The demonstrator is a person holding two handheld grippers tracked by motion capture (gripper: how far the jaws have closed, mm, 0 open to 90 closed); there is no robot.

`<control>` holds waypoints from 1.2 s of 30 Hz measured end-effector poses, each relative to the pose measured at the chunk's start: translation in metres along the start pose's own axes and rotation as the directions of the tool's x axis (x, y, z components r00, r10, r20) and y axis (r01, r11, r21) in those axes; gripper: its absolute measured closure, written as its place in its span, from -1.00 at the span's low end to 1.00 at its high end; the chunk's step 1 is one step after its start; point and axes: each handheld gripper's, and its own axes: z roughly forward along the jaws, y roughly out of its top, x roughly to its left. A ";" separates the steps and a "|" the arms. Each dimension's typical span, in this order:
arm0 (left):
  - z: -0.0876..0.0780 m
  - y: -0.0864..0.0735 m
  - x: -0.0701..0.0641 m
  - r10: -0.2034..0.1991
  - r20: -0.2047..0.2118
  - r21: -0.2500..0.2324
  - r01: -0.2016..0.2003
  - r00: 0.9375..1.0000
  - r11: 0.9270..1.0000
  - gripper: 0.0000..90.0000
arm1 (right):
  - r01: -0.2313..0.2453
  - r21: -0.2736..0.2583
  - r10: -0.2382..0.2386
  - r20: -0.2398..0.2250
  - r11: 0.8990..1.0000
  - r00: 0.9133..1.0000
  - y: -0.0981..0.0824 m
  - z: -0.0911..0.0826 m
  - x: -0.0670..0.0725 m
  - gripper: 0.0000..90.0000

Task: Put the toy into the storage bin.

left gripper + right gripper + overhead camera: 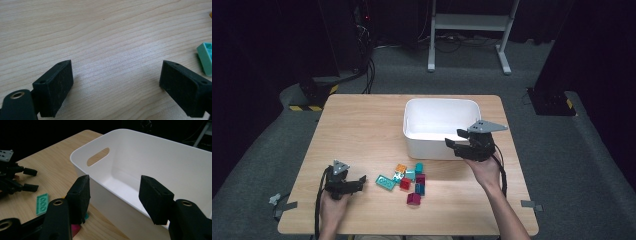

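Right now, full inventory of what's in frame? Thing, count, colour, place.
Table: 1, light wood, centre of the high view.
Bin: 1, white, right half of the table, nothing visible inside.
Toy bricks: a cluster of about eight, teal, red and orange, in front of the bin's near-left corner.
Flat teal plate: 1, at the cluster's left edge.
White frame: 1, on the floor beyond the table.
Tape strips: grey, by the table's near corners.
Left gripper: 1, black, open, near-left of the table beside the bricks.
Right gripper: 1, black, open, at the bin's near wall.
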 end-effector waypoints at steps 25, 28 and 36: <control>0.000 0.000 0.000 0.000 0.000 0.001 0.000 1.000 1.000 -0.74 | -0.020 0.092 0.029 -0.095 0.996 0.995 -0.063 0.037 0.037 -0.01; 0.000 0.000 0.000 0.000 0.000 0.001 0.000 1.000 1.000 -0.74 | -0.027 0.112 0.038 -0.100 0.993 0.994 -0.070 0.044 0.039 -0.01; 0.000 0.000 0.000 0.000 -0.001 0.001 0.000 1.000 1.000 -0.74 | -0.026 0.126 0.040 -0.113 0.992 0.993 -0.079 0.052 0.046 -0.01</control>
